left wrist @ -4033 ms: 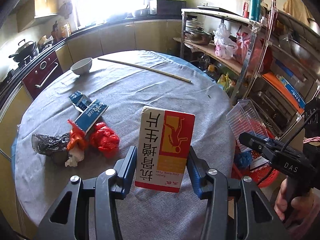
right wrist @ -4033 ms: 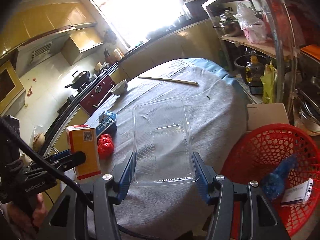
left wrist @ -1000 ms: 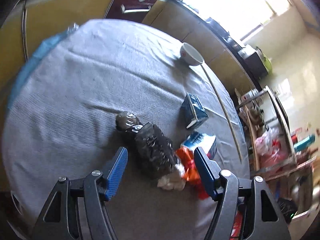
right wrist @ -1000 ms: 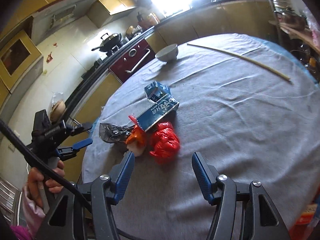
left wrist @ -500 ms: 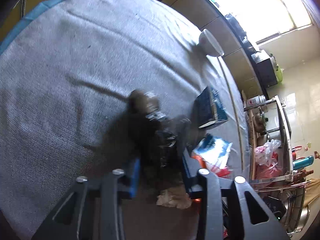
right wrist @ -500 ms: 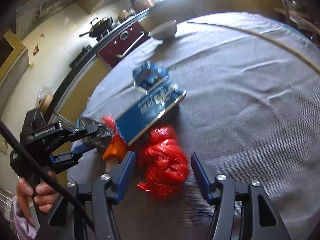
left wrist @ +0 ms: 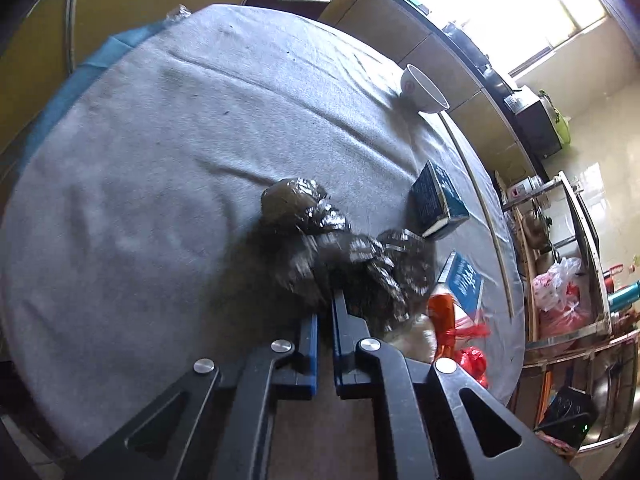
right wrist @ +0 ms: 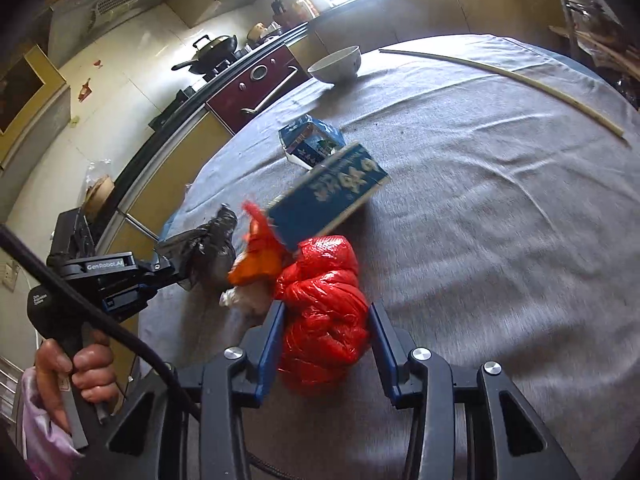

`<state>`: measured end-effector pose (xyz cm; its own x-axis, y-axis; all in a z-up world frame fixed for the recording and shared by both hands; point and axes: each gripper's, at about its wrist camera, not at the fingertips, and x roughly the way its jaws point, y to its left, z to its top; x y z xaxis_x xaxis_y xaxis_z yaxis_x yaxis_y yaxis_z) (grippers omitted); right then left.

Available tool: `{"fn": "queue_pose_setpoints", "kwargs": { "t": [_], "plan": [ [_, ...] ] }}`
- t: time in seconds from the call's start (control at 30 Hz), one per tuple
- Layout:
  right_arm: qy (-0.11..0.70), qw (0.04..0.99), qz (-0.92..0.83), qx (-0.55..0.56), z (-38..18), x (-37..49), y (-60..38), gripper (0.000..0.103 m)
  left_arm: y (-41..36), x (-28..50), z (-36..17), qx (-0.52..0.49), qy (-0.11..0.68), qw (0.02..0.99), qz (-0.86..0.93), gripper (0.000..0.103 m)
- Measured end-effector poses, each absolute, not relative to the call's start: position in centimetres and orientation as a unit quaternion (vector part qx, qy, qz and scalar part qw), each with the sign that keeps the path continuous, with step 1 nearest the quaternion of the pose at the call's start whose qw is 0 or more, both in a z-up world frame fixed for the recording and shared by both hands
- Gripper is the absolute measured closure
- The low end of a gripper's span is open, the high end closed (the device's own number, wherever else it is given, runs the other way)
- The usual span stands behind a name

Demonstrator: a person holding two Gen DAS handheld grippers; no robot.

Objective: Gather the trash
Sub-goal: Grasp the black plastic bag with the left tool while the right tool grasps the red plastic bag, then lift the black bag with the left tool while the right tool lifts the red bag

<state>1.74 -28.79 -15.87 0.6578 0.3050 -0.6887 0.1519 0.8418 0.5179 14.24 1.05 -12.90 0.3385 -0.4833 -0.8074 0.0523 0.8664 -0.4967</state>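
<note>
A crumpled black plastic bag (left wrist: 320,236) lies on the grey tablecloth, and my left gripper (left wrist: 326,300) is shut on its near edge, jaws almost together. The right wrist view shows the same left gripper (right wrist: 170,268) pinching the black bag (right wrist: 208,244), with a hand on its handle. My right gripper (right wrist: 326,307) is down around a knotted red plastic bag (right wrist: 316,272). Its jaws are closing and both pads touch the bag's sides. Between the two bags lie an orange bag (right wrist: 256,264) and a white tissue (right wrist: 240,296).
A long blue carton (right wrist: 328,196) leans on the red and orange bags, with a smaller blue carton (right wrist: 310,140) behind it. A white bowl (right wrist: 336,64) and a thin stick (right wrist: 500,76) lie at the far side of the round table (right wrist: 500,220). Shelves stand to the right.
Both grippers came down onto the trash pile and closed: the left onto the black bag, the right around the red bag. The black bag is now bunched up.
</note>
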Motion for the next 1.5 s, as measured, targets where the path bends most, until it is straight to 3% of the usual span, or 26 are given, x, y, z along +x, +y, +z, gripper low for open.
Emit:
{"fn": "queue_pose_setpoints", "kwargs": {
  "t": [0.33,0.37,0.4,0.47,0.5,0.63,0.83,0.87,0.97,1.07,1.5],
  "plan": [
    [0.393,0.879,0.035,0.267,-14.3,-3.0,-28.9,0.059,2.8,10.1,-9.7,-0.183,0.528,0.805,-0.199,0.097],
    [0.392,0.88,0.032,0.266,-14.3,-3.2,-29.0,0.059,2.8,10.3,-9.5,-0.193,0.524,0.805,-0.198,0.09],
    [0.391,0.881,0.028,0.266,-14.2,-3.6,-29.1,0.059,2.8,10.6,-9.4,-0.2,0.524,0.805,-0.194,0.063],
    [0.39,0.88,0.023,0.27,-14.3,-4.1,-29.5,0.059,2.9,11.5,-9.4,-0.225,0.518,0.805,-0.182,0.02],
    [0.39,0.88,0.02,0.27,-14.4,-4.3,-29.7,0.059,3.0,11.8,-9.3,-0.242,0.509,0.808,-0.172,0.019],
    [0.391,0.878,0.015,0.274,-14.7,-4.7,-30.3,0.059,1.1,14.6,-10.1,-0.263,0.504,0.808,-0.154,0.019],
    [0.388,0.876,0.018,0.284,-15.0,-4.7,-30.7,0.059,-3.7,17.2,-12.7,-0.198,0.537,0.811,-0.124,0.02],
    [0.388,0.876,0.02,0.285,-15.1,-4.6,-30.7,0.059,-4.2,17.4,-13.2,-0.185,0.539,0.813,-0.12,0.023],
    [0.39,0.874,0.024,0.288,-15.3,-4.5,-30.6,0.059,-5.3,17.5,-14.4,-0.156,0.558,0.806,-0.122,0.06],
    [0.39,0.873,0.027,0.29,-15.5,-4.4,-30.6,0.059,-5.3,17.0,-14.9,-0.149,0.556,0.807,-0.134,0.066],
    [0.386,0.874,0.025,0.293,-14.8,-5.4,-30.2,0.059,-3.1,9.0,-10.6,-0.03,0.537,0.817,-0.206,0.07]
  ]
}}
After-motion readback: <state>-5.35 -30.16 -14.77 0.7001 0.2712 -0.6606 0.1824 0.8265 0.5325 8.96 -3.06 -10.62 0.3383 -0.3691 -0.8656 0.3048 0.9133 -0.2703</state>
